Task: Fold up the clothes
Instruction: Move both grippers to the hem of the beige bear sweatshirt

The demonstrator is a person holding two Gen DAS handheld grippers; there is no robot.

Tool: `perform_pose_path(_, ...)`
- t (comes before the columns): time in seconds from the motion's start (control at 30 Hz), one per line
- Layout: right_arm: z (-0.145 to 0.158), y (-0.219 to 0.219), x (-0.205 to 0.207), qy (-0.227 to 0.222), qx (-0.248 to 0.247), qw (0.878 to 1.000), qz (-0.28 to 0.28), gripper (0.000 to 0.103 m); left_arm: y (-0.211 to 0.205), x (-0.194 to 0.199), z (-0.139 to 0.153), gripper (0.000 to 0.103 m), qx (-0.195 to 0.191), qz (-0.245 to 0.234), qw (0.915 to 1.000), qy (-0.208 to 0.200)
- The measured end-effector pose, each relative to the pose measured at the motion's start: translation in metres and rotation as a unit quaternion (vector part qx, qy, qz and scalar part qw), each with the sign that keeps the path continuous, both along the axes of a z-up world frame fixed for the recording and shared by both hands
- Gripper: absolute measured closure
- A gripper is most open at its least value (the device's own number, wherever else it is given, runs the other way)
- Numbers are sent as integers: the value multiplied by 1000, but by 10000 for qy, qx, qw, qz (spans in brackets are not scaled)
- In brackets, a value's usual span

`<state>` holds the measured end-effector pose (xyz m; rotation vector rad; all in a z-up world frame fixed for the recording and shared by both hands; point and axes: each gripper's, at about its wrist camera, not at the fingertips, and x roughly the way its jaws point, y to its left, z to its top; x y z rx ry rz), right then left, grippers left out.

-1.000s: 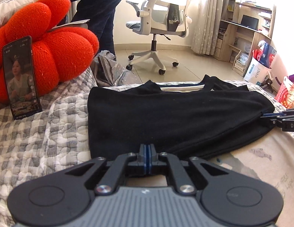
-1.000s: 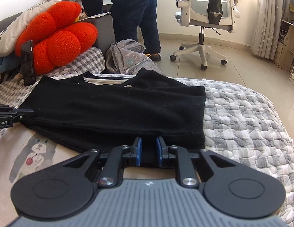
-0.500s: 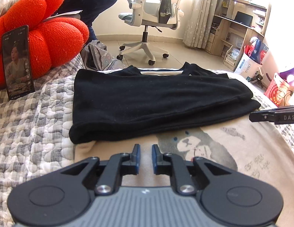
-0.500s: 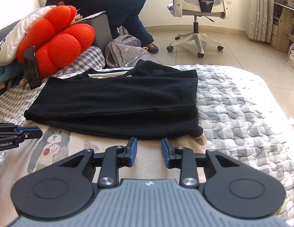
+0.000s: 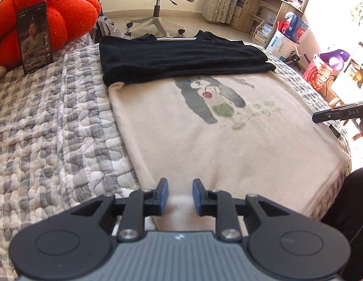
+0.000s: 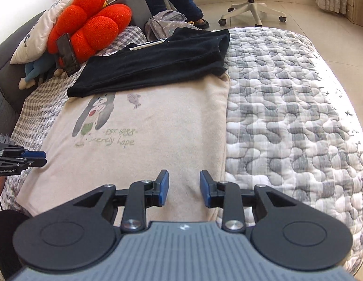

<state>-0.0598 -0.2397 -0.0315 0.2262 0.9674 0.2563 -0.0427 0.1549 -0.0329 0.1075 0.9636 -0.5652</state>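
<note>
Lying collar-away, the cream shirt runs lengthwise between two unclenched, empty grippers.

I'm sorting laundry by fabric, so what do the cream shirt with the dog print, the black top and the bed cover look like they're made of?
Cream shirt: likely soft cotton jersey or light fleece, matte, slightly fuzzy, with a faded print. Black top: seemingly a thicker knit, matte, with pale lint specks showing. Bed cover: quilted woven fabric, probably cotton, puffy stitched cells in a grey-and-white check.
</note>
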Motion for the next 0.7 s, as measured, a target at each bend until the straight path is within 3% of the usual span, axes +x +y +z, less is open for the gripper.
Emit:
perform_pose_path(0.33,10,-8,-51,321,-117,9992,188,69,27,-39,3,79,-253,27,9992,318)
perform_pose_path(0.47,11,-13,-65,445,-216,9987,150,68,36,-46,2,72,-405,136,9979,481)
perform_pose_path(0.6,8,-22,-72,477,101,9988,43,60,45,-47,-1,67,-713,280,9945,711)
perform_pose_path(0.7,2,-27,-72,593,482,9971,-20,59,52,-49,-4,66,-943,388,9909,883)
